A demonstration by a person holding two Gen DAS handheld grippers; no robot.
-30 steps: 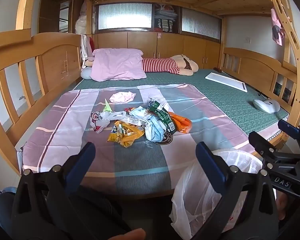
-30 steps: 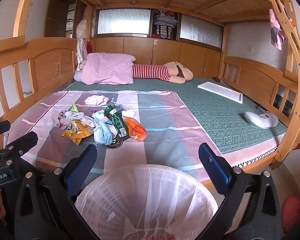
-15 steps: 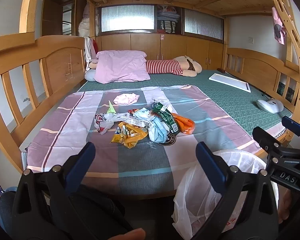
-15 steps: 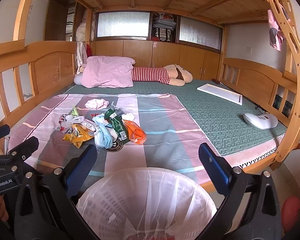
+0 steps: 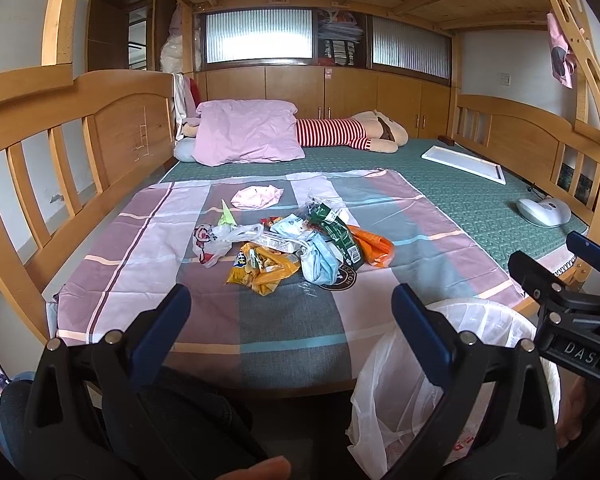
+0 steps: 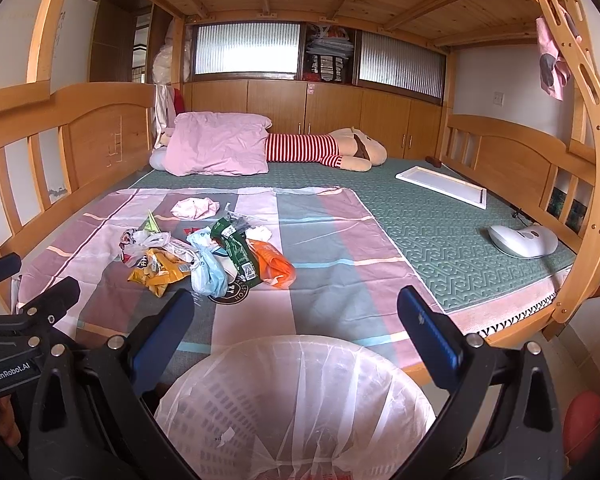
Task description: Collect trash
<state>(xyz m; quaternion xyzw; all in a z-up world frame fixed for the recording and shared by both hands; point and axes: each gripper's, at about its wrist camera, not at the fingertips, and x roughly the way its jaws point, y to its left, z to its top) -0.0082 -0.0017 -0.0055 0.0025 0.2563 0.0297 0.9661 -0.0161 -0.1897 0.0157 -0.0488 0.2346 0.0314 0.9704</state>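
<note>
Both tools are level and pointing across the bed, held low at its near edge. The left hand-held gripper (image 5: 290, 312) has its blue fingers (image 5: 160, 332) spread wide apart, nothing between them, hovering over the front edge of the patchwork sheet (image 5: 140, 256). The right hand-held gripper (image 6: 296, 320) is just as wide apart and empty, poised directly above the lined waste basket (image 6: 300, 408), which stands on the floor against the bed's front rail. In the left view that same basket (image 5: 472, 320) sits just beside the left tool, with the right tool's black body at the frame's right edge.

Now the trash pile (image 5: 296, 244): it lies mid-sheet, well ahead of both tools. There's a yellow snack bag (image 5: 262, 270) nearest, a crumpled pale blue bag (image 5: 320, 264) touching it, a green wrapper (image 5: 336, 232) and an orange wrapper (image 5: 374, 246) to the right, a white plastic bag (image 5: 216, 240) to the left. A pink crumpled wad (image 5: 258, 197) lies apart, farther back.

Open sheet runs between the tools and the pile. Wooden side rails (image 5: 72, 152) bound the left; the green mattress (image 6: 440, 220) opens to the right, carrying a white tray (image 6: 442, 188) and a white device (image 6: 524, 240) near the far rail. A pink pillow (image 6: 216, 148) and a striped plush toy (image 6: 324, 150) lie at the head.
</note>
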